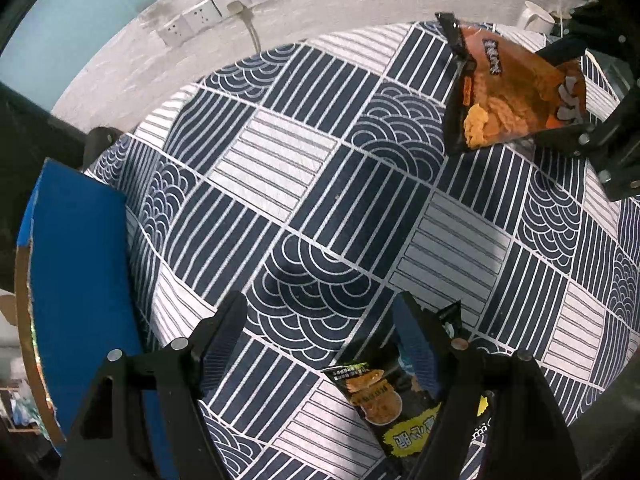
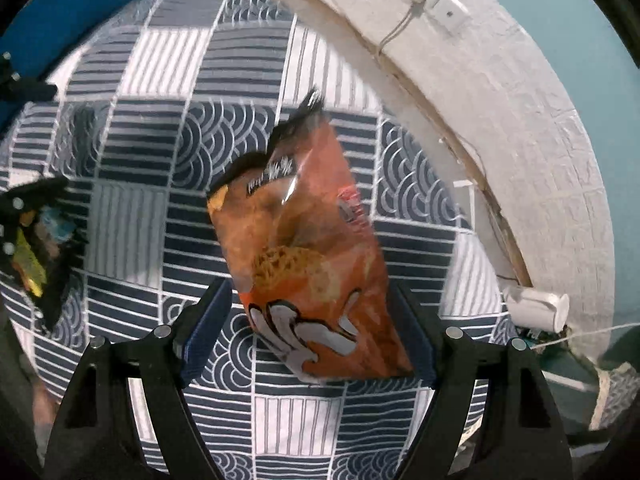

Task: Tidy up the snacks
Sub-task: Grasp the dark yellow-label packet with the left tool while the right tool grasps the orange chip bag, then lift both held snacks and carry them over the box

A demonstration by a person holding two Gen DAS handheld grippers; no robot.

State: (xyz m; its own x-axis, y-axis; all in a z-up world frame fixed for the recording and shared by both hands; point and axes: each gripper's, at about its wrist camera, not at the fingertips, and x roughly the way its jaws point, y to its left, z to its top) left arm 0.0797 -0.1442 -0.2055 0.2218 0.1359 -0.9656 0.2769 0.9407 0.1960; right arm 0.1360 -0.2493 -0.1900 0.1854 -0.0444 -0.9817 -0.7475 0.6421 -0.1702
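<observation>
Navy-and-white patterned cloth desk; right gripper spread wide around crinkly orange snack bag, left gripper gaping beside black-and-yellow snack packet.

The cloth is navy and white, in squares: some have straight stripes, some have curved wave arcs. Between the right gripper's black fingers with dark blue pads is an orange bag with a black top edge, white shapes outlined in black, and a picture of yellow snacks. By the left gripper's right finger lies a black bag with yellow patches and a picture of golden-brown food. To the left of that gripper is a plain blue board with a golden-brown edge. The wall beyond is white, light blue above.
</observation>
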